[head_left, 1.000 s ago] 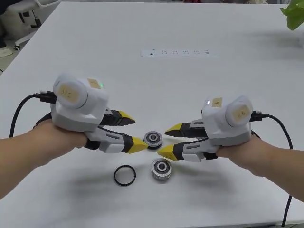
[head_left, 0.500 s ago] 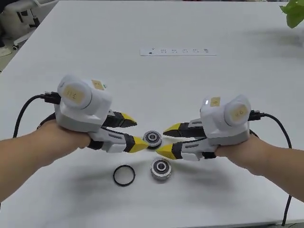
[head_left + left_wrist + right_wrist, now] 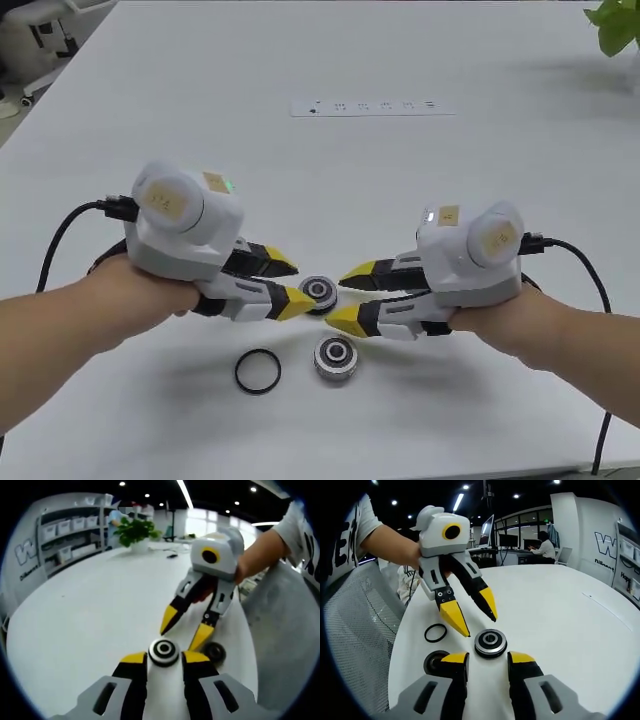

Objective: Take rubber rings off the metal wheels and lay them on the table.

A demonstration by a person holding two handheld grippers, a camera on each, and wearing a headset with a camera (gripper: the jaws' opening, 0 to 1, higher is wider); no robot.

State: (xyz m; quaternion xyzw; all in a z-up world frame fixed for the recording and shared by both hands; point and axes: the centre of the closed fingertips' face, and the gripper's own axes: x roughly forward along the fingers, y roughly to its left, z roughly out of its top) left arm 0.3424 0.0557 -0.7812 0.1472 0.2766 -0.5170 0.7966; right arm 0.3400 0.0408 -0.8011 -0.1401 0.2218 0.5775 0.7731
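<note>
Both grippers meet over the white desk (image 3: 300,180), nose to nose near the middle of its near edge. Between them lies the small round metal wheel with a dark outer band (image 3: 318,290), flat on the desk.

The left gripper (image 3: 297,284) comes in from the left edge's side with its yellow-tipped jaws parted. In its own view the wheel (image 3: 163,651) sits right between the two tips. They flank it closely, though I cannot tell whether they actually touch it.

The right gripper (image 3: 337,297) faces it from the right edge's side, its jaws spread apart too and holding nothing. In the right gripper view the wheel (image 3: 490,643) lies just ahead of the tips, in line with the gap. The left gripper (image 3: 480,622) hangs over the wheel's far side. In the left gripper view the right gripper (image 3: 186,629) points down at the desk just beyond the wheel.

A second metal wheel (image 3: 336,357) lies closer to the near edge, just below the right gripper's lower jaw. Beside it, on the left, a loose black rubber ring (image 3: 258,371) lies flat on the desk, apart from both wheels. In the right gripper view this ring (image 3: 435,632) sits left of the first wheel, and the second wheel (image 3: 436,662) peeks out beside that gripper's own left jaw.

Toward the far edge lies a long white power strip (image 3: 372,106). At the far right corner there is a green leafy plant (image 3: 615,25).
</note>
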